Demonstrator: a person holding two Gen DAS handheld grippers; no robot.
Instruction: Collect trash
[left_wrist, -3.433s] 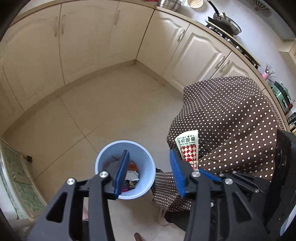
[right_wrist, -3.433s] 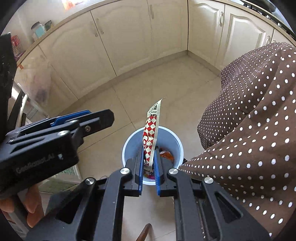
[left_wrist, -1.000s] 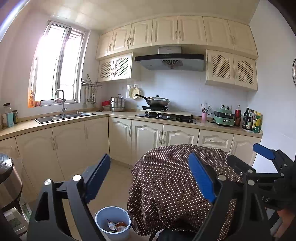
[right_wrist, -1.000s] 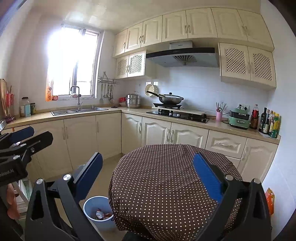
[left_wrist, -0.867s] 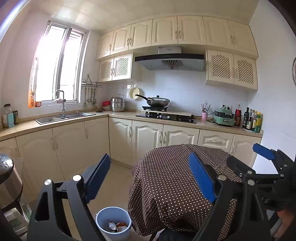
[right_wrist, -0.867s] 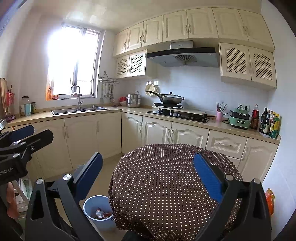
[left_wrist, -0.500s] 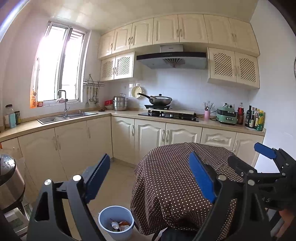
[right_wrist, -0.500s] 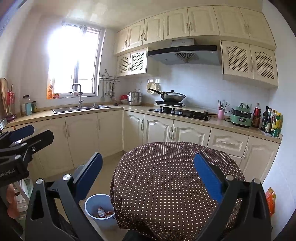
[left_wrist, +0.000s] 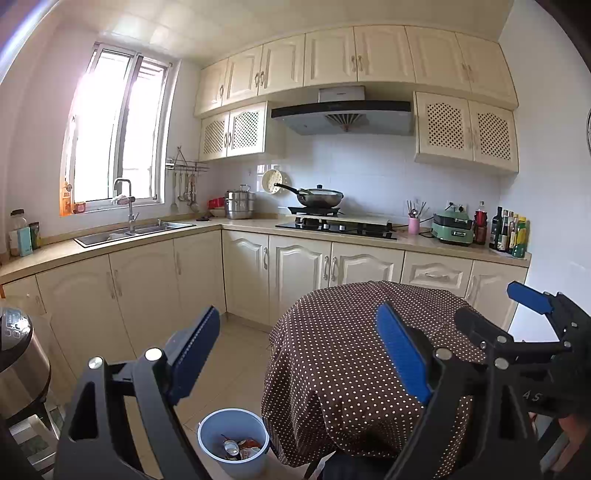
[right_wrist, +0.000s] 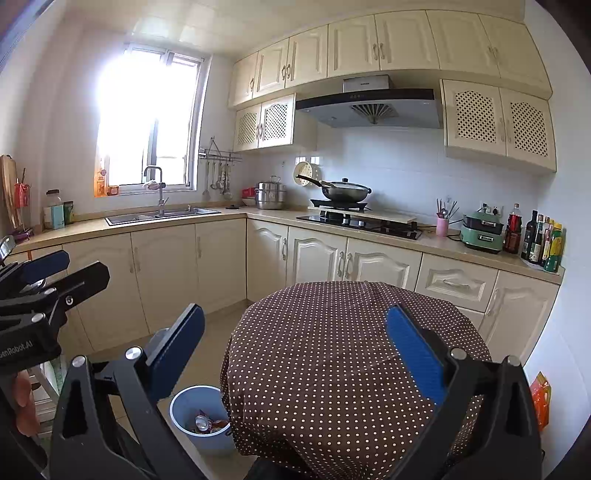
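Kitchen cupboards stand behind a spotty table (right_wrist: 332, 350). Both claws, left gripper (left_wrist: 301, 354) and right gripper (right_wrist: 295, 347), are wide apart and hold nothing. Blue bin (right_wrist: 197, 413) at seven o'clock sits close so trash drops in.

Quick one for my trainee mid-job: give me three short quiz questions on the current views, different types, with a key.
1. True or false: both grippers are open and empty.
2. Where does the bin stand? A on the table, B on the floor beside the table, C under the sink.
3. Fill in: the table top holds ___ trash.

Key: 1 true: left gripper, right gripper. 2 B. 3 no.
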